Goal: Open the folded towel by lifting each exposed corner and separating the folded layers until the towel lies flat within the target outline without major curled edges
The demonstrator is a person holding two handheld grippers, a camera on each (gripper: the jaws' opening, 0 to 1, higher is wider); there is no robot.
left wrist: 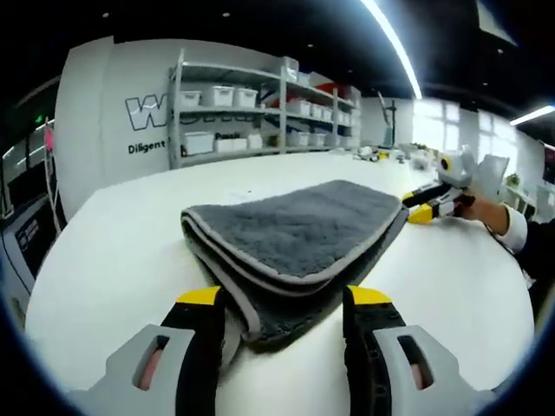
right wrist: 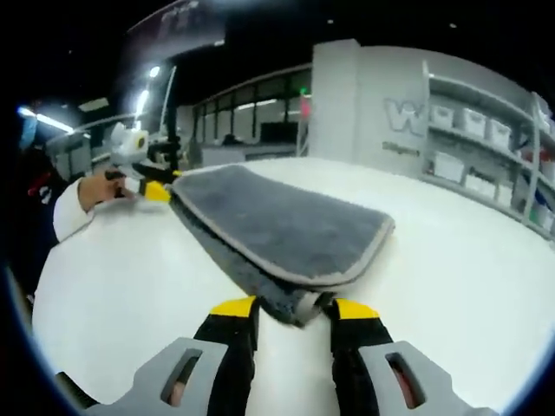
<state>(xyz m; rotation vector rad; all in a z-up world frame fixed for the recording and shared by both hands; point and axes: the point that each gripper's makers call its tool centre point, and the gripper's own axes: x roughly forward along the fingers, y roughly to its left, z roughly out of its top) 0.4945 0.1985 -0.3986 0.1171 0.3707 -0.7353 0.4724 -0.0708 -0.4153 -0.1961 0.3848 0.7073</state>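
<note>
Right gripper (right wrist: 290,314): black jaws w/ yellow tips rise from the bottom, one on each side of the near corner of the folded towel (right wrist: 277,227). Corner sits between the tips, jaws close around it; can't tell if actually pinched. Towel is grey plush w/ lighter edge binding, folded in layers, lying on white table (right wrist: 451,269), stretching away toward upper left. At its far end, left gripper (right wrist: 159,186), yellow-tipped, touches the towel's far corner, held by a hand (right wrist: 95,189) w/ white sleeve cuff. Bkgd: shelving (right wrist: 494,147) w/ white bins at right, wall w/ partial lettering, dark windows, ceiling lights.
</note>
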